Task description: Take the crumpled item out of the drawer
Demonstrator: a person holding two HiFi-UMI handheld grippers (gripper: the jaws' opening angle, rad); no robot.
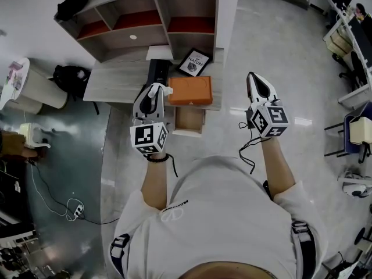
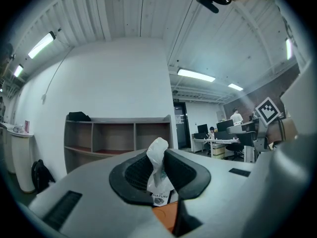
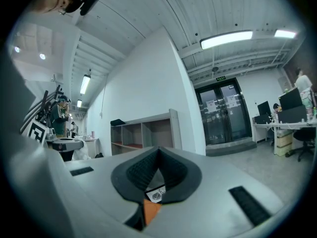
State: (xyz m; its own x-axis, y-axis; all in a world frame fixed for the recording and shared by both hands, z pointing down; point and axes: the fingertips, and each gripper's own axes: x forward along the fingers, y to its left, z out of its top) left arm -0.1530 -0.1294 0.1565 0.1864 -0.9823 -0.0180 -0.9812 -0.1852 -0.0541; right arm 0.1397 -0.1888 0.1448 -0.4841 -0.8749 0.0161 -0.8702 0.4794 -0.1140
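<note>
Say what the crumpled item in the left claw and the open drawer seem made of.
Crumpled item: probably thin plastic film or tissue; white, creased, faintly glossy folds. Drawer: apparently pale wood or laminate, matte; light tan, no shine.

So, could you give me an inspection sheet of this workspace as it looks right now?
Surface: grey wood desk, partly bare.
Job's things: white crumpled item clamped in the left gripper; drawer stands open under the desk edge.
Clutter: orange box, framed print and black object on the desk.
Grippers: left gripper shut on the crumpled item; right gripper shut, empty, off to the desk's side.
Cables: black cord hangs under the right gripper; power strip with a white lead on the floor.
Surroundings: open shelf unit, white bin, black bag.
</note>
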